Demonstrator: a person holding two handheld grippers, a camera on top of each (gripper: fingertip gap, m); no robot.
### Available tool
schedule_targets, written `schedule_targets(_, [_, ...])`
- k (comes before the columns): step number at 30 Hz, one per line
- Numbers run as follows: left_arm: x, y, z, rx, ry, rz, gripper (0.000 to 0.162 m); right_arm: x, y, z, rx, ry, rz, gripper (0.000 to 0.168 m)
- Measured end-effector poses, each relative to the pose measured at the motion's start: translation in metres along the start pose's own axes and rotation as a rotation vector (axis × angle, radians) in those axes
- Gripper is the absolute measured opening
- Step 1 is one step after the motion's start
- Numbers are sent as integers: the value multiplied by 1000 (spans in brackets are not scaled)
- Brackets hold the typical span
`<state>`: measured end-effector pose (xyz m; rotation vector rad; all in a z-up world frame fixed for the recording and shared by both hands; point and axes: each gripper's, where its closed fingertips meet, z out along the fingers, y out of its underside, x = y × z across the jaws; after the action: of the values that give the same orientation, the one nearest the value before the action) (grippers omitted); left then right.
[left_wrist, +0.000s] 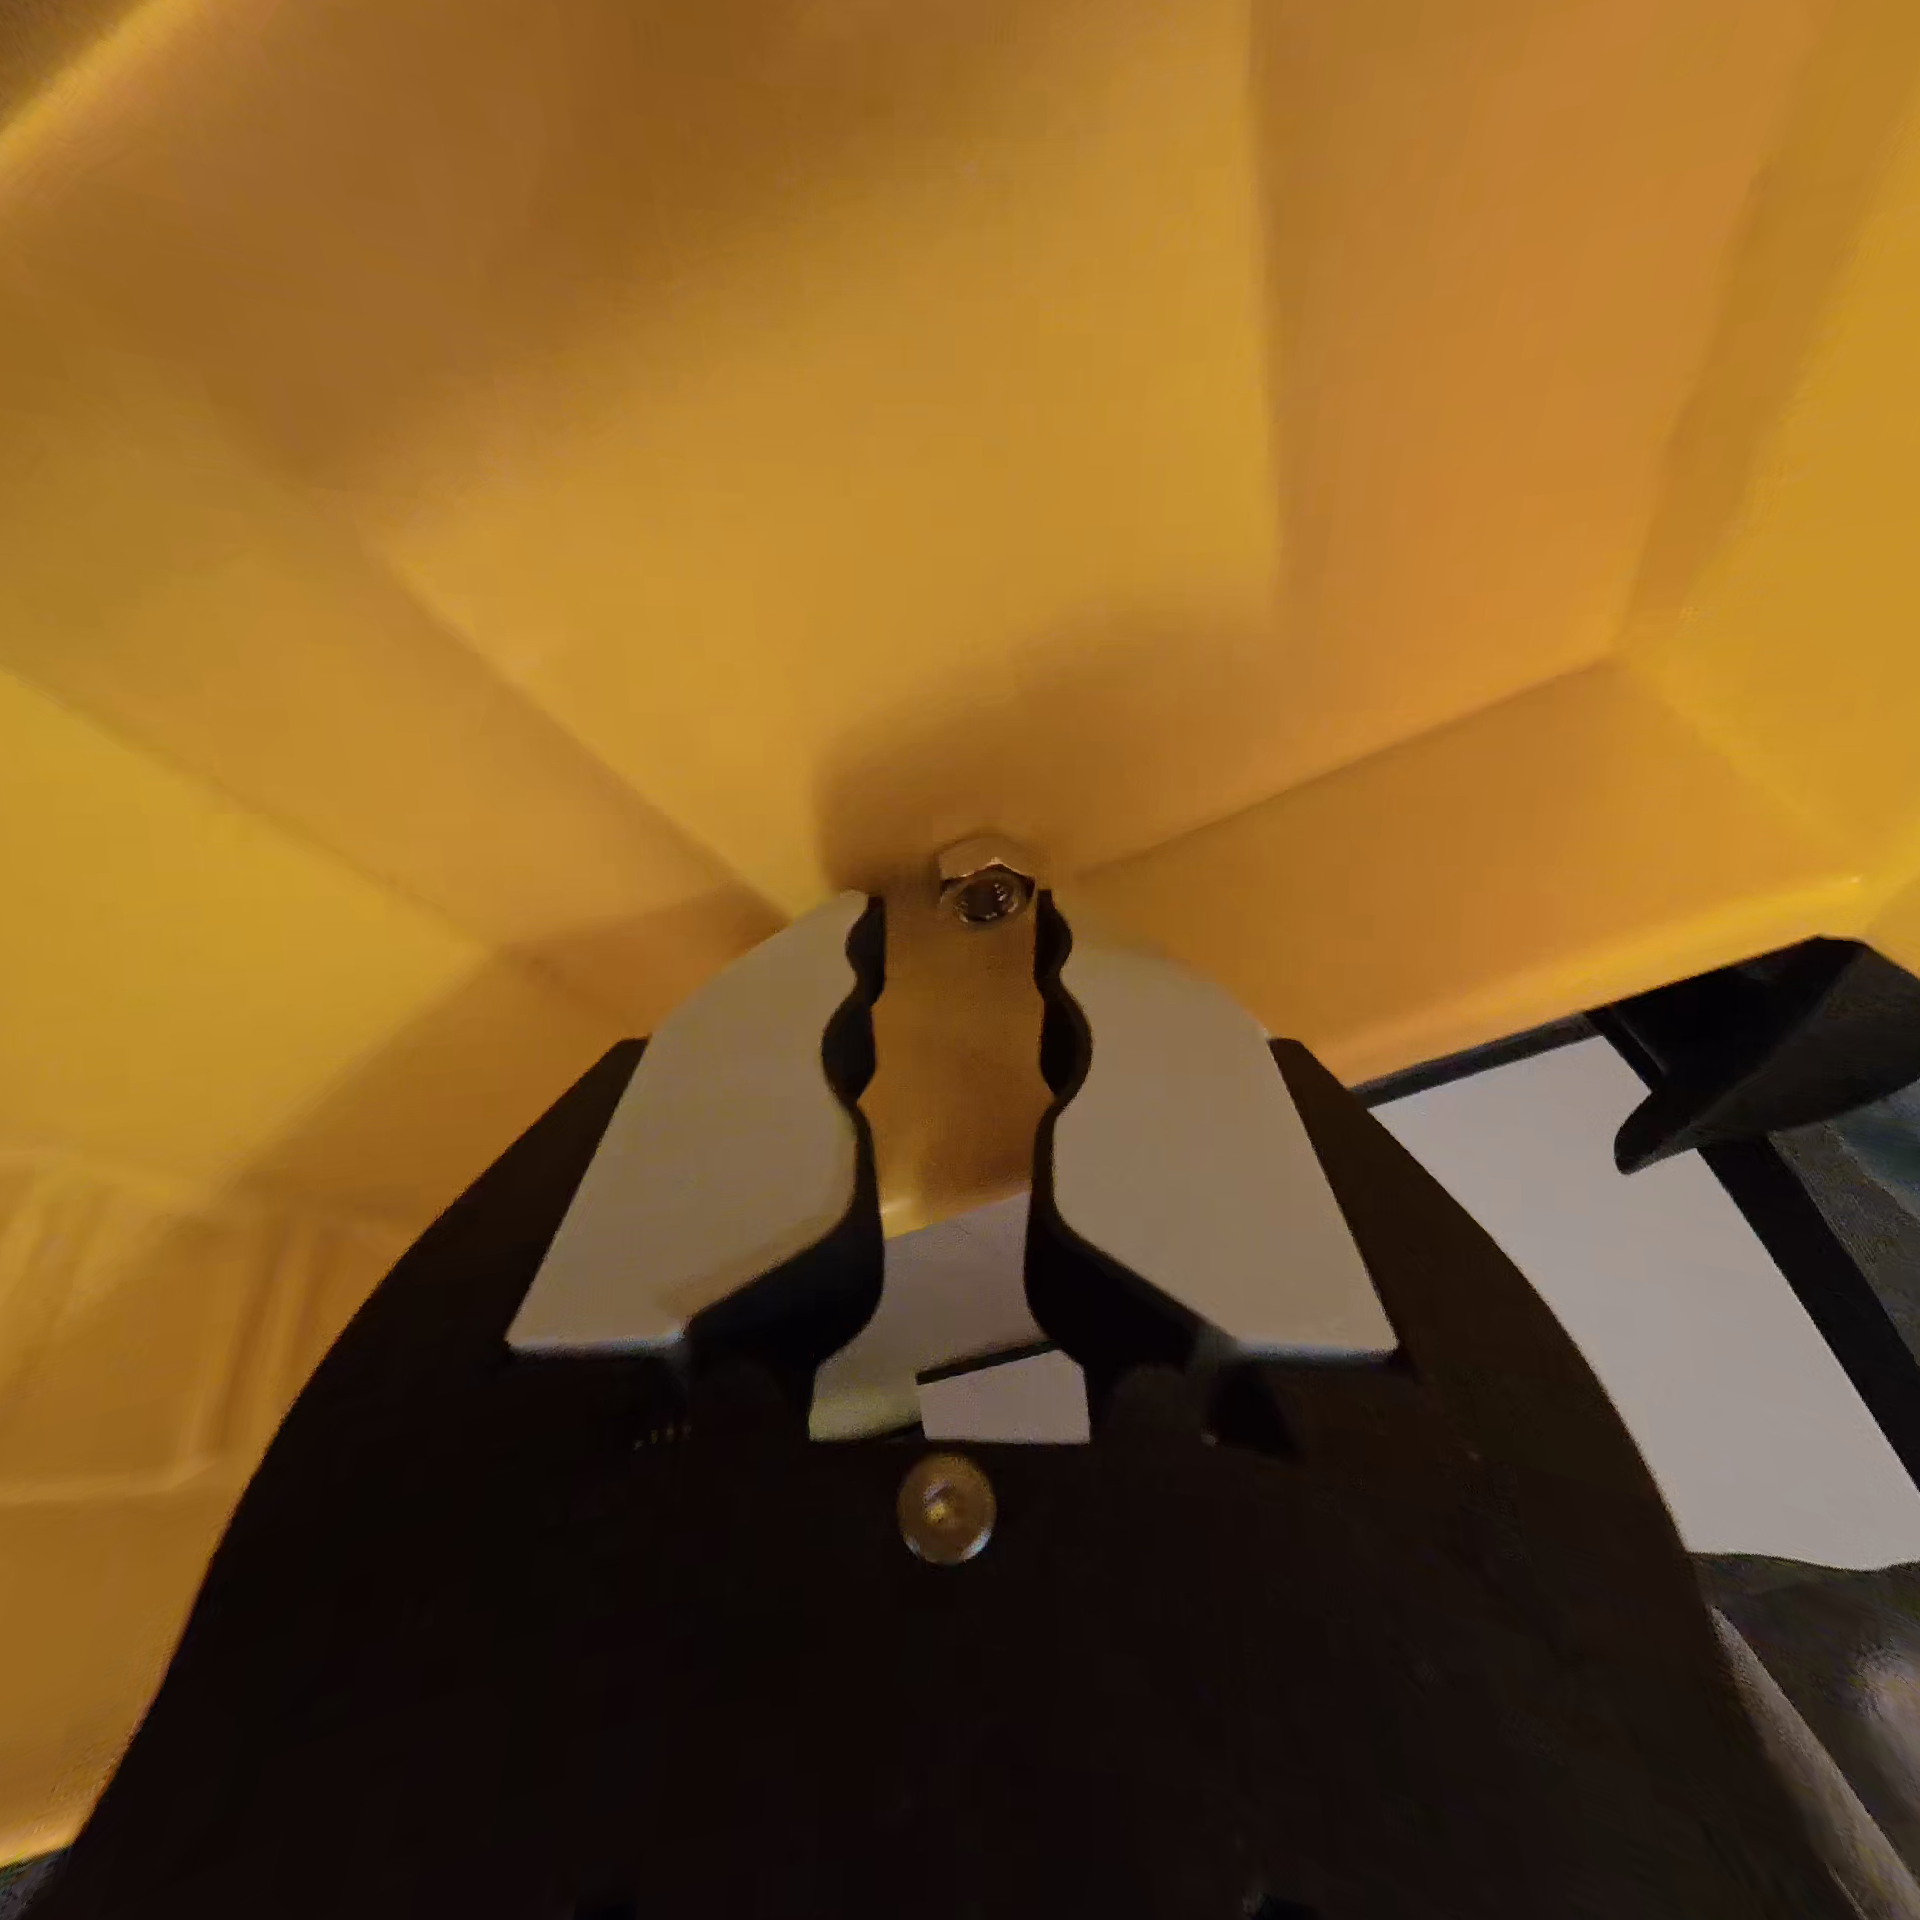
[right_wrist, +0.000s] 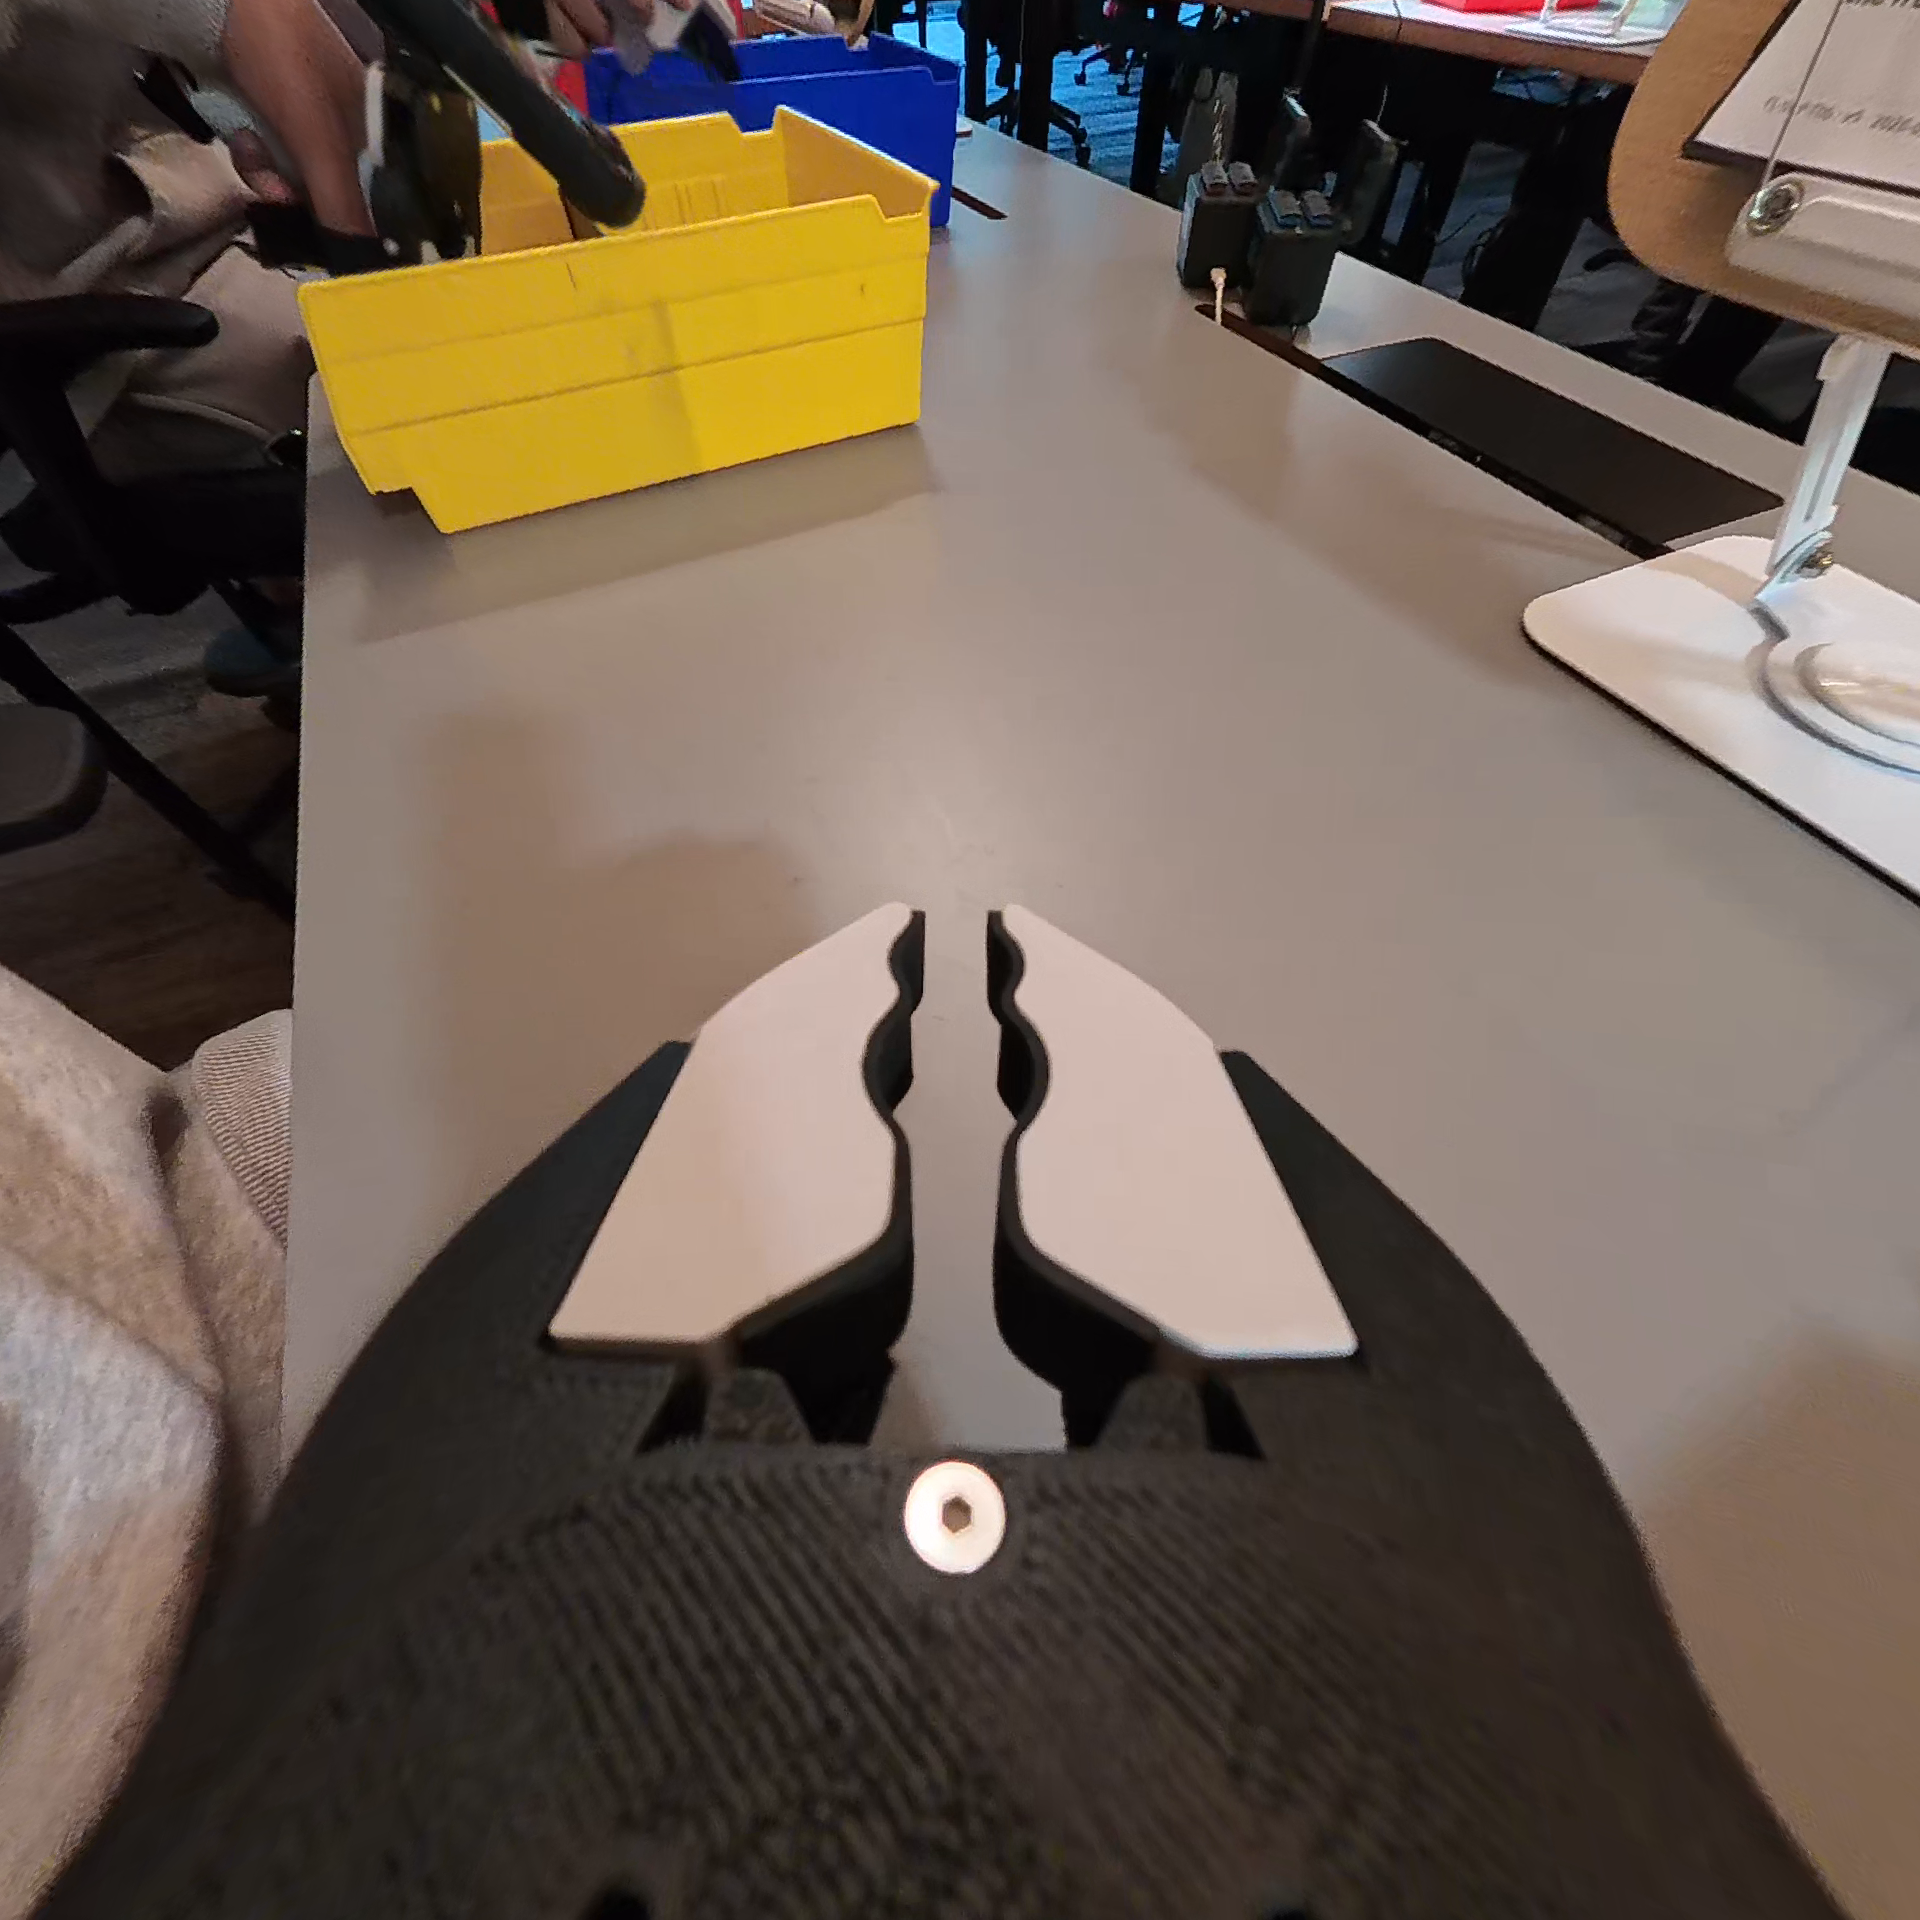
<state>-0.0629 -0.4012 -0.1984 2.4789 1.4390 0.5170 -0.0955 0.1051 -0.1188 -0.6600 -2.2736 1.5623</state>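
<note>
My left gripper (left_wrist: 956, 904) is down inside a yellow plastic bin (left_wrist: 727, 520), its tips near the bin's floor at an inner corner. A small silver hex nut (left_wrist: 982, 891) lies between the fingertips, close to the right one; the jaws stand apart with a gap beside the nut. In the right wrist view the same yellow bin (right_wrist: 623, 353) stands at the table's far left, with the left gripper (right_wrist: 416, 177) and a hand reaching into it. My right gripper (right_wrist: 954, 920) hovers low over the bare grey table (right_wrist: 1143, 727), empty, its jaws a narrow gap apart.
A blue bin (right_wrist: 883, 94) stands behind the yellow one. A white stand base (right_wrist: 1704, 665) with a cardboard-backed board is at the right. Black battery packs (right_wrist: 1257, 249) and a black mat (right_wrist: 1538, 436) lie farther back. A chair (right_wrist: 83, 436) is beyond the table's left edge. My right fingertips sit around 50 cm from my left ones. My right tips are roughly 35 cm from the white stand base (right_wrist: 1704, 665).
</note>
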Motion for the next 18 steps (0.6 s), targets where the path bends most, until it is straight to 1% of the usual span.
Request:
schedule_targets(1, [-2, -1, -1, 7, -2, -1, 23, 1, 0, 0, 0, 2, 2, 11])
schedule_targets(2, [-2, -4, -1, 24, -2, 3, 19, 2, 1, 0, 0, 2, 7, 11])
schedule_targets(6, [-2, -7, -12, 111, -11, 30, 20, 3, -2, -4, 16, 1, 21, 11])
schedule_targets(8, [2, -11, -35, 227, -23, 26, 20, 2, -5, -6, 19, 1, 14, 11])
schedule_targets(10, [18, -18, -71, 388, -11, 38, 20, 0, -11, -8, 33, 2, 0, 11])
schedule_targets(12, [49, -28, -112, 558, 6, 95, 20, -7, -20, -10, 83, -10, -9, 11])
schedule_targets(14, [96, -42, -146, 697, 53, 192, 20, -20, -30, -12, 171, -35, -23, 12])
schedule_targets(16, [154, -55, -160, 746, 105, 327, 20, -34, -33, -13, 214, -51, -47, 15])
schedule_targets(18, [209, -70, -157, 740, 109, 471, 20, -52, -30, -14, 208, -94, -56, 18])
